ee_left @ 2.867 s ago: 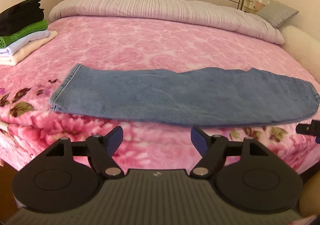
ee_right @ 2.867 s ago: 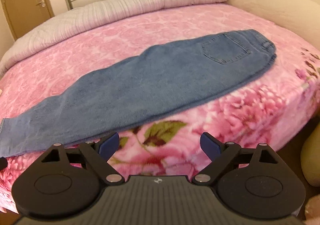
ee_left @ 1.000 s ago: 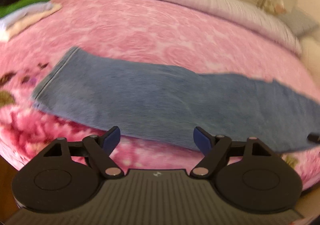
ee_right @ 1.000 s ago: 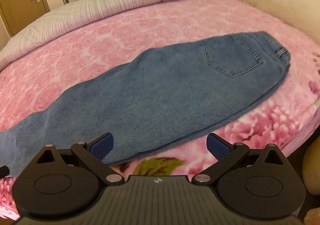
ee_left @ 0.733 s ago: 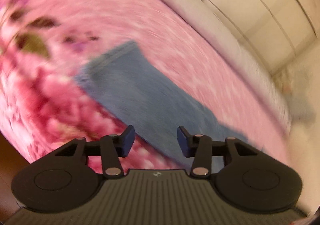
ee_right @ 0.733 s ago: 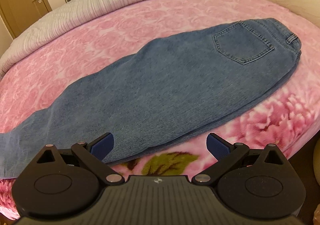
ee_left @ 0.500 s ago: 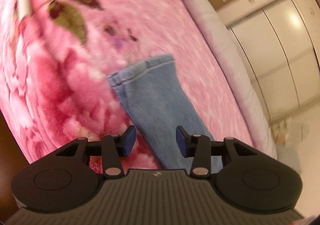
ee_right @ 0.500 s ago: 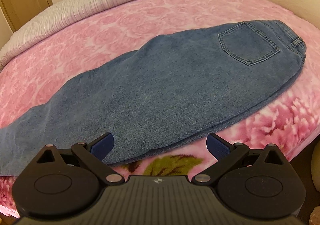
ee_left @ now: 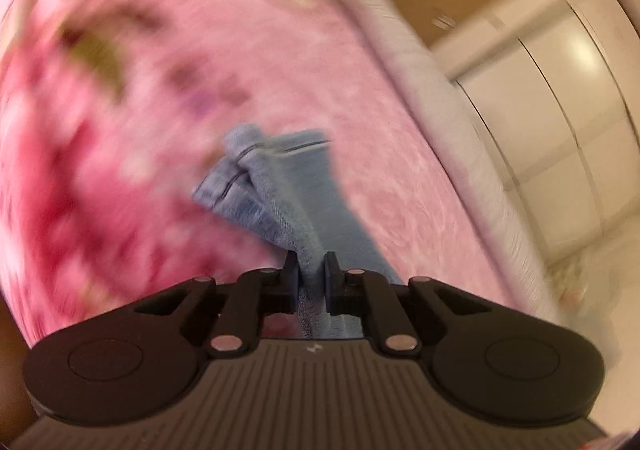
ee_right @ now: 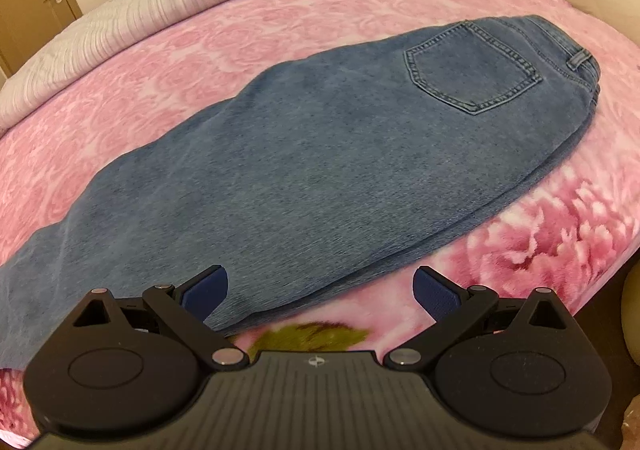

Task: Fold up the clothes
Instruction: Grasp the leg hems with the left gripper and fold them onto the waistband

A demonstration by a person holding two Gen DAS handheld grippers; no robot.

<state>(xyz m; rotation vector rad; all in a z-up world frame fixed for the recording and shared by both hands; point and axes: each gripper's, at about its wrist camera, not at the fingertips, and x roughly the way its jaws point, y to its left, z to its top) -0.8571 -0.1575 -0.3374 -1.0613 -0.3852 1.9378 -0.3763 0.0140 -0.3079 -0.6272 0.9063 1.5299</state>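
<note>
The left gripper (ee_left: 311,270) is closing on the blue jeans' (ee_left: 296,202) leg edge, cuff bunched at twelve o'clock, while the wide-open right gripper (ee_right: 320,290) hovers empty over their thigh.

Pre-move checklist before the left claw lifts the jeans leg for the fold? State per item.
1. Left claw on denim: ok, its jaws are closing with a fold of the jeans leg pinched between them.
2. Both leg layers caught: cannot tell, the view is blurred.
3. Right claw free: ok, open, nothing between its pads, poised over the near edge of the jeans.
4. Waist end flat on the pink blanket: ok, back pocket faces up, no bunching.
5. Hem flat: not ok, rumpled and lifted.
</note>
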